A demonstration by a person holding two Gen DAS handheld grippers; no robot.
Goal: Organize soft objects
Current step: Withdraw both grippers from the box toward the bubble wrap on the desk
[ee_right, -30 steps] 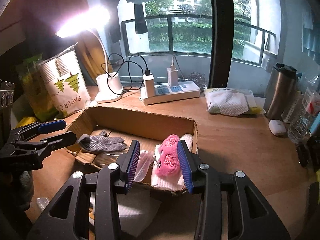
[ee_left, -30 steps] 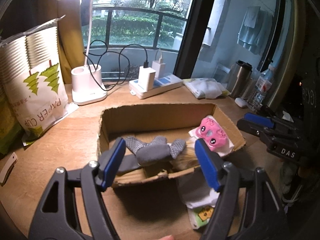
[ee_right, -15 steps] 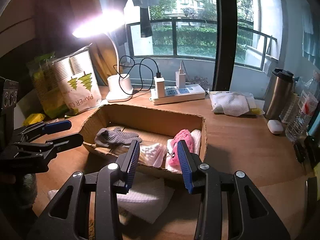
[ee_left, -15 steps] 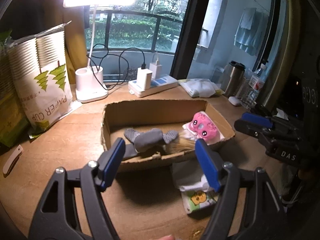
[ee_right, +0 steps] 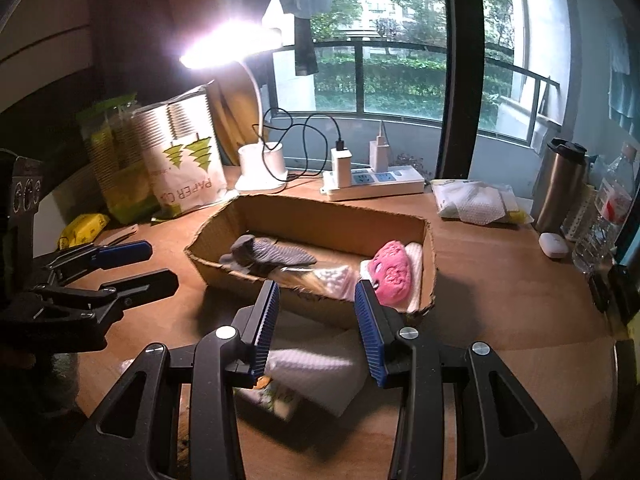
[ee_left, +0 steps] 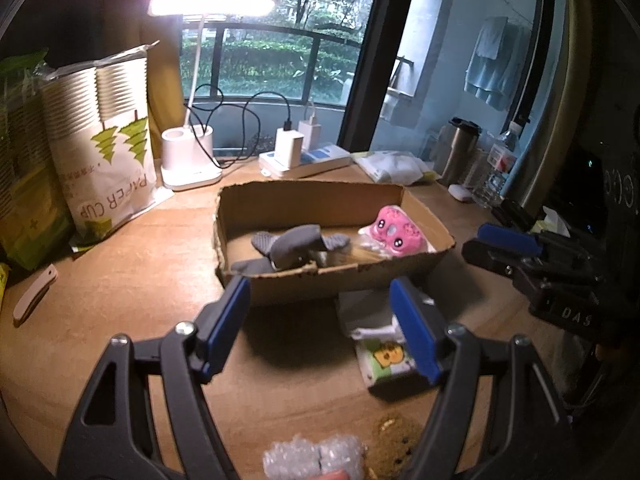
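A shallow cardboard box (ee_left: 352, 280) (ee_right: 320, 216) sits mid-table. In it lie grey gloves (ee_left: 292, 242) (ee_right: 268, 254), a clear bag of cotton buds (ee_right: 332, 278) and a pink plush toy (ee_left: 394, 232) (ee_right: 392, 272) on white cloth. A tissue pack (ee_left: 384, 356) (ee_right: 316, 372) lies on the table in front of the box. My left gripper (ee_left: 324, 328) is open and empty, above the table before the box. My right gripper (ee_right: 316, 332) is open and empty, above the tissue pack.
A desk lamp (ee_left: 192, 156), power strip (ee_left: 308, 160), paper-cup bag (ee_left: 108, 152), a white cloth pack (ee_right: 476, 202), steel flask (ee_right: 560, 188) and water bottle (ee_right: 608, 212) stand at the back. Bubble wrap (ee_left: 316, 456) and a brown sponge (ee_left: 396, 440) lie near the front edge.
Both grippers have pulled back and up from the box, both open and empty. The tissue pack, bubble wrap and sponge have come into view.
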